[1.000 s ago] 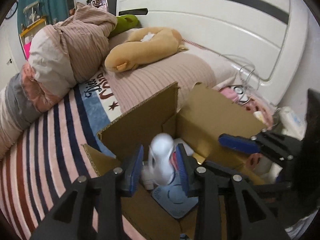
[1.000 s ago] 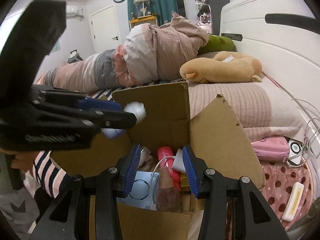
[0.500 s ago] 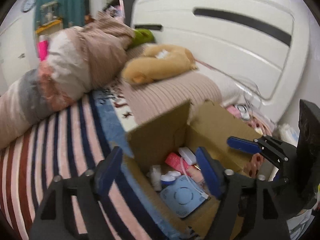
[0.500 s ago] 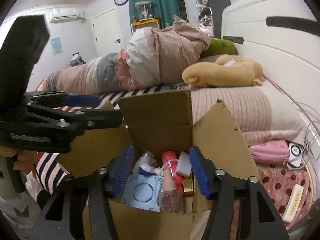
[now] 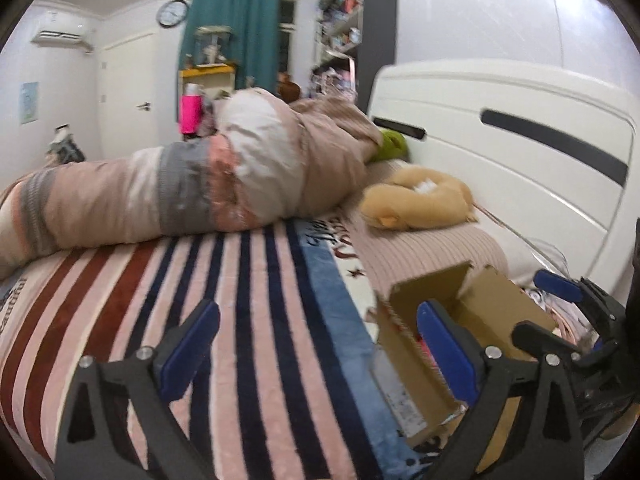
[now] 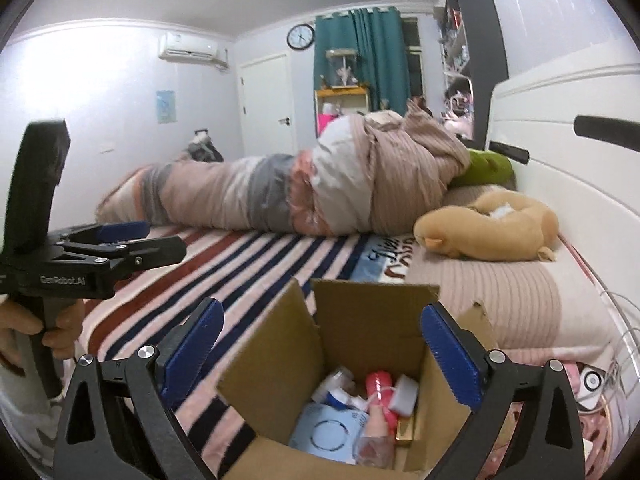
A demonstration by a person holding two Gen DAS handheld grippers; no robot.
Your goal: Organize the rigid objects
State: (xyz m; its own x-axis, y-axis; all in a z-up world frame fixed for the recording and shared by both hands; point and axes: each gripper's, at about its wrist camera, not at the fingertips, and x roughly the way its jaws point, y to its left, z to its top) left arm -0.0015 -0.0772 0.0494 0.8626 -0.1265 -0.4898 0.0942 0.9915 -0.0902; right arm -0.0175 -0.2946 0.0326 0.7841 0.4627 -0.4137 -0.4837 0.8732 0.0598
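An open cardboard box (image 6: pixel 362 322) stands on the striped bed. Inside lie a light blue round-patterned item (image 6: pixel 320 434), a pink bottle (image 6: pixel 380 386), a clear bottle (image 6: pixel 372 440) and small white containers (image 6: pixel 340 388). My right gripper (image 6: pixel 322 354) is open and empty, raised above the box. My left gripper (image 5: pixel 316 344) is open and empty, over the striped blanket to the left of the box (image 5: pixel 434 300). The left gripper also shows in the right wrist view (image 6: pixel 140 240), held in a hand.
A rolled quilt (image 6: pixel 320 196) lies across the bed. A tan plush toy (image 6: pixel 492 232) and a green plush (image 6: pixel 486 168) lie by the white headboard (image 6: pixel 560 152). A pink pouch and cables (image 6: pixel 592 380) lie right of the box.
My left gripper let go of a white bottle over the box, opened wide and pulled back left, away from the box. My right gripper opened wider and rose.
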